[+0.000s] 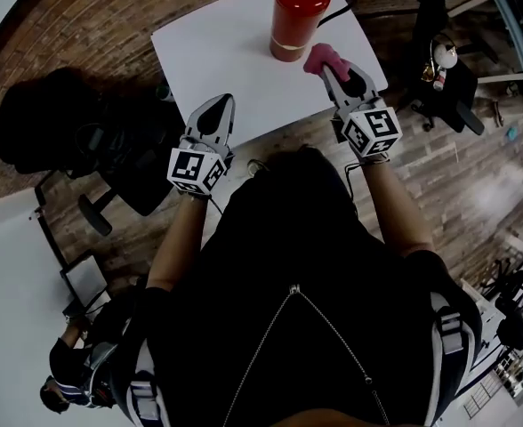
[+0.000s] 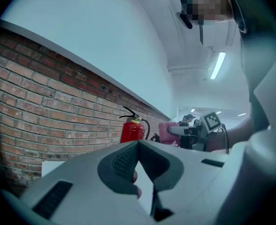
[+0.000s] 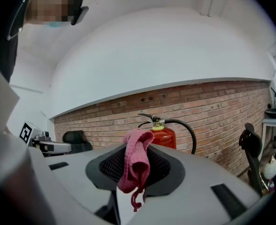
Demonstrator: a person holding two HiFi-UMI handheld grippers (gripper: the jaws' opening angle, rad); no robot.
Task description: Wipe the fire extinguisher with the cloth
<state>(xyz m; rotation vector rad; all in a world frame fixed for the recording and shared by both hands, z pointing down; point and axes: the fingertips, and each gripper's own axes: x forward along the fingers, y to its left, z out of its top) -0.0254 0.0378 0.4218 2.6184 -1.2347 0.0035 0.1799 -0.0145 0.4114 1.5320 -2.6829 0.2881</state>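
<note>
1. The red metal fire extinguisher (image 1: 299, 20) is standing upright on the white tabletop (image 1: 226, 60).
2. The right gripper (image 1: 333, 71) is clamping the pink knitted cloth (image 1: 319, 58) just beside the extinguisher.
3. The left gripper (image 1: 217, 107) is hovering farther from the extinguisher, jaws together and empty.

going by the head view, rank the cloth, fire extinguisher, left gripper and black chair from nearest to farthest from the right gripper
1. Pink cloth: pinched in the jaws of the right gripper.
2. Fire extinguisher: upright on the white table, just beyond the cloth and to its left.
3. Left gripper: over the table's near edge, to the left.
4. Black chair: on the floor, far left.
</note>
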